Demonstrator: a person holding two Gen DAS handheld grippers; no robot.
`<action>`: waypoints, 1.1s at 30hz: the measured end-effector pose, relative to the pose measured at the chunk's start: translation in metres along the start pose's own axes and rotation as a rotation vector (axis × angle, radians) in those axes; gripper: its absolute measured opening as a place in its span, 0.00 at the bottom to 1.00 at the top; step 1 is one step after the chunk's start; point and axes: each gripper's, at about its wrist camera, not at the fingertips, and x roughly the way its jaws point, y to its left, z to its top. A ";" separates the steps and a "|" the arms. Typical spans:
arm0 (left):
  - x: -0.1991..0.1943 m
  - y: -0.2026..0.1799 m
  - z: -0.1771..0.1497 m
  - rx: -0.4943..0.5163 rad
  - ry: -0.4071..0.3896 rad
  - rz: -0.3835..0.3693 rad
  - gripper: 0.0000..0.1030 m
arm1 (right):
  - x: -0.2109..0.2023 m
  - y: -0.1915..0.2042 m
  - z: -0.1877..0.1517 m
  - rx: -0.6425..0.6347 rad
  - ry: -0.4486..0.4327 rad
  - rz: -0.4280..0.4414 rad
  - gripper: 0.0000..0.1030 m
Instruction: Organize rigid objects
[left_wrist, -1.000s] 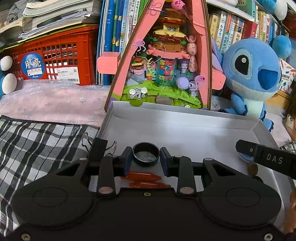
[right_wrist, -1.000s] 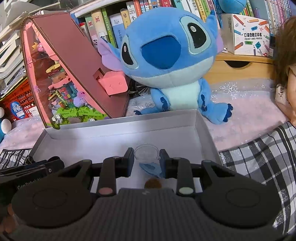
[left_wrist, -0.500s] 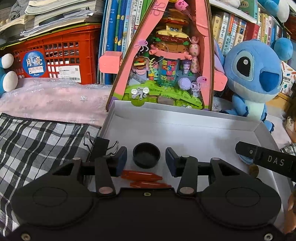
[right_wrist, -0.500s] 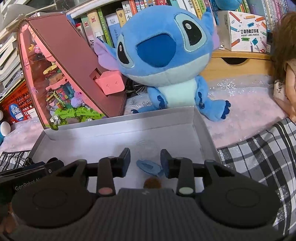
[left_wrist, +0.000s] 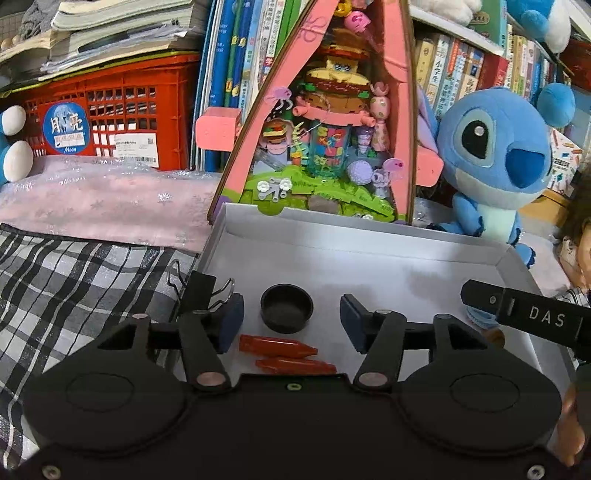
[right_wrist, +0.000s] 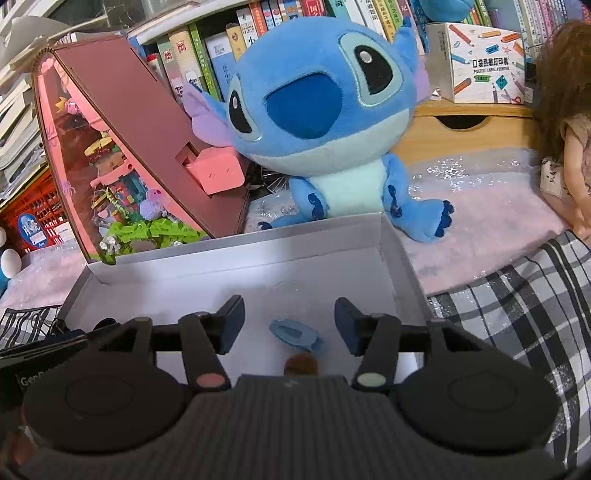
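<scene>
With both pairs of jaws freshly spread, 2 hand-held tools hover over a shallow white cardboard box lid lying on a grey-and-black checked cloth. The left tool has just been opening; its blue pads now stand apart on either side of a small round black cap, which a second ago sat pinched between them and now rests free on the lid's floor, touching neither pad. Just in front of the tool body lie 2 slim orange-red plastic pieces, side by side, and a black binder clip sits at the lid's left wall.

The right tool has likewise just been opening. A second ago it gripped a small clear plastic cup; that cup is now only a faint transparent outline on the lid's floor beyond the pads, hard to make out. Between and below the parted pads lie a light-blue oval plastic piece and a small brown round object, neither gripped.

Both releases appear complete, so 2 more rigid items seem to have joined the collection in the lid, and each tool looks free to fetch the next. A blue plush toy and a pink triangular diorama house stand behind the lid, against rows of books.
</scene>
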 end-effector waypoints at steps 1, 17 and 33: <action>-0.002 -0.001 0.000 0.005 -0.002 0.002 0.60 | -0.002 0.000 0.000 -0.003 -0.004 -0.002 0.71; -0.072 -0.005 -0.006 0.052 -0.108 0.015 0.82 | -0.065 -0.001 0.003 -0.021 -0.112 0.018 0.84; -0.157 0.002 -0.082 0.083 -0.184 -0.029 0.83 | -0.154 0.007 -0.065 -0.090 -0.235 0.015 0.90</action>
